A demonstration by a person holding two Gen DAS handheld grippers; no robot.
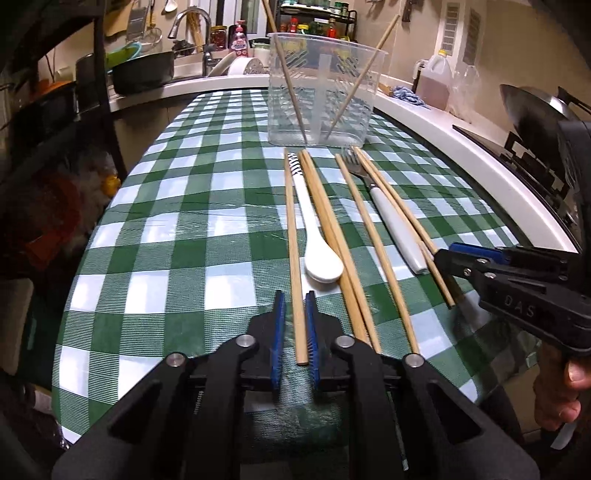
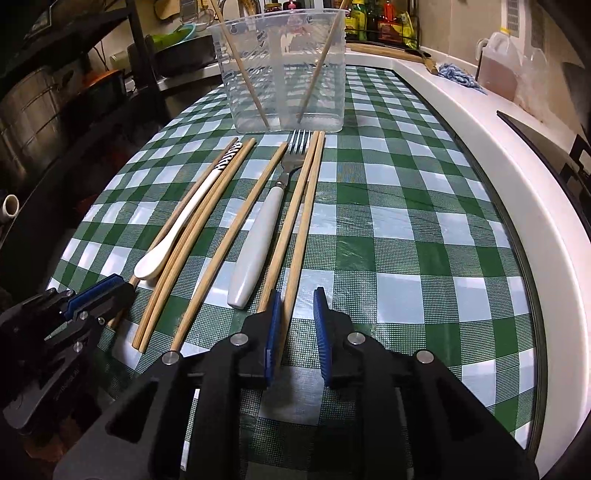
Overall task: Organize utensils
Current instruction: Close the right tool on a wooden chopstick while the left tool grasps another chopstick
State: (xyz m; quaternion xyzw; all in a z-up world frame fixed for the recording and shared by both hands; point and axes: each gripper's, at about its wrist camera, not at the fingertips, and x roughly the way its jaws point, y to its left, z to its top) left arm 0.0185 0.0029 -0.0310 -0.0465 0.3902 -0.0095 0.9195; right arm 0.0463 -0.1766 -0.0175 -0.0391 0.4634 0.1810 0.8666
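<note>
**On the checked cloth, sticks wait by the tub**

On the surface [image 1: 155, 221] lies a green and white checked cloth [image 2: 406, 229]. At the far end stands a clear tub [image 1: 325, 88]. Two sticks lean inside it, one to the left [image 1: 290, 92] and one to the right [image 1: 360, 79], and their tops poke out over the rim.

Just in front of the tub, more things lie flat in a row. A white spoon [image 1: 314, 236] has its bowl at the near end and a striped tip at the far end. A fork [image 1: 384, 206] with a white handle points its prongs at the tub. Long wooden sticks lie beside and between them.

The left gripper [image 1: 294, 310] is low over the cloth. Its jaws are spread a little, with blue pads [image 1: 279, 332] on each side of the leftmost stick [image 1: 293, 258]. The pads do not seem to press on it yet.

The right gripper [image 2: 298, 314] is low too, and its jaws are spread apart. The rightmost stick [image 2: 304, 221] runs just beside the left pad [image 2: 273, 332], but I cannot tell if they touch. A hand [image 1: 561, 391] holds this gripper at the right edge of the left view.

Behind the surface are a sink tap [image 1: 192, 29], a dark pan [image 1: 144, 70] and a jug [image 1: 437, 79].
</note>
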